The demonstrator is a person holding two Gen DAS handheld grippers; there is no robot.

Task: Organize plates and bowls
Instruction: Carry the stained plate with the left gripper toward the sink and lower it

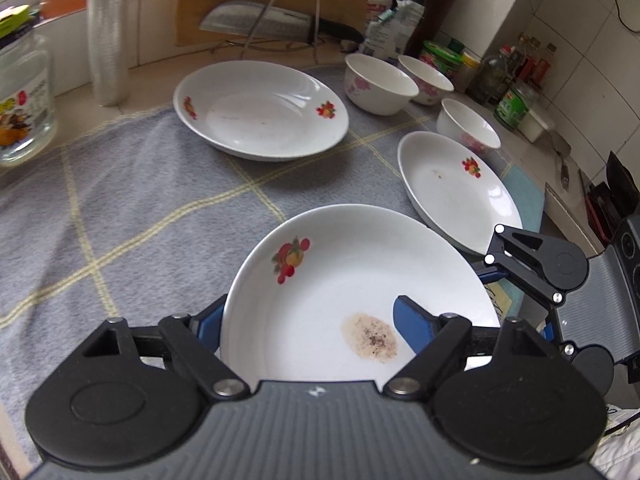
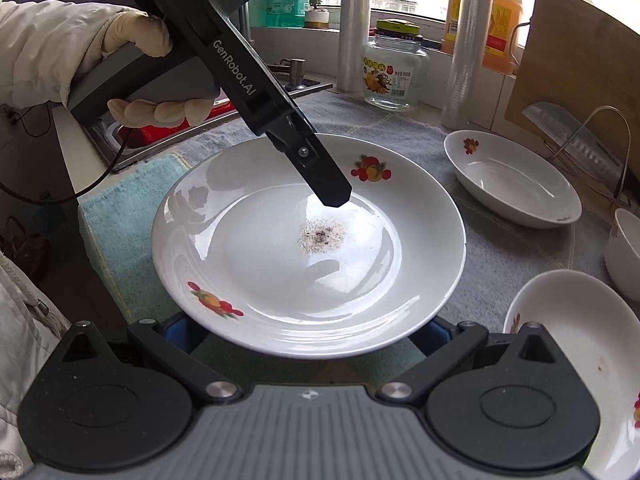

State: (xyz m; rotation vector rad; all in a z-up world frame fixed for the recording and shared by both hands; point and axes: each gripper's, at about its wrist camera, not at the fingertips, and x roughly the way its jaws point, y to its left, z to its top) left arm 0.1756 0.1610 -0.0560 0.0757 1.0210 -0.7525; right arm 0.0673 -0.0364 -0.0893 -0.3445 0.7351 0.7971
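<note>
In the left wrist view, a glass jar (image 1: 22, 100) stands at the far left on the worktop (image 1: 120, 200). Upper centre lies one plate (image 1: 260, 110). At lower centre the left claw (image 1: 308, 326) grips the stained plate (image 1: 352, 292), one blue finger under the rim, the other inside. Right of it sit another plate (image 1: 456, 188) and three bowls (image 1: 380, 82). The right claw (image 1: 496, 276) reaches under the stained plate's right edge; whether it is open or closed cannot be told.

The plate's (image 2: 280, 280) near rim hides the right gripper's fingertips (image 2: 178, 332) — grip unclear; another plate (image 2: 580, 360) is cut off at the frame's right edge.
</note>
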